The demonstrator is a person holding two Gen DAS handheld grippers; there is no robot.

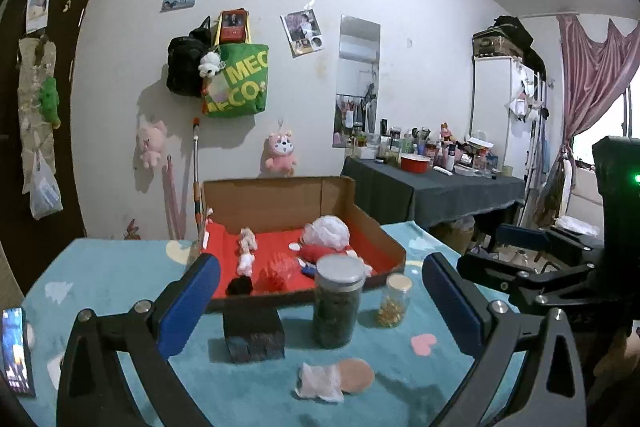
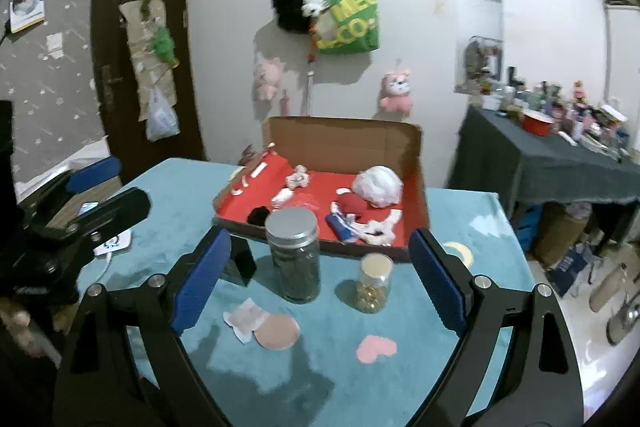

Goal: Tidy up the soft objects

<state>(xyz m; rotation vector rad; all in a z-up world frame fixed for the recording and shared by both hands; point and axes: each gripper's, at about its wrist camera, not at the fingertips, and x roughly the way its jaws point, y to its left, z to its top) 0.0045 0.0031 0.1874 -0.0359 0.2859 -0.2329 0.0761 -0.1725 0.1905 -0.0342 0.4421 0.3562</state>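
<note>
- Your left hand-held gripper (image 1: 320, 301) hangs above the near side of the worktop (image 1: 108, 279) with its blue-padded fingers (image 1: 188, 303) spread wide and nothing between them.
- Your right hand-held gripper (image 2: 320, 277) is likewise wide open and empty, its blue pads (image 2: 202, 279) standing either side of the view toward the cardboard box (image 2: 344, 139).
- Taking the cardboard box as your landmark: it sits on the teal worktop toward the far edge, its flap upright at the back and its floor lined in red.
- Inside the box, the white mesh puff (image 1: 326, 231) lies at the right, touching a red and white plush toy (image 1: 320, 251) just in front of it.
- Toward the box's left, a small pale plush figure (image 1: 247, 251) lies on the red lining, with a black fuzzy ball (image 1: 239, 285) at the front wall and a red mesh piece (image 1: 276, 273) beside that.
- Just in front of the box stands a tall jar with a grey metal lid (image 1: 338, 301); to its right is a small jar with a cream lid (image 1: 394, 301).
- A black block (image 1: 253, 337) sits in front of the box's left half.
- Nearer you than the jars, a white crumpled pad (image 1: 320, 383) touches a round tan puff (image 1: 355, 375) on the worktop.
- A phone (image 1: 16, 351) lies at the worktop's left edge, well apart from the box.
</note>
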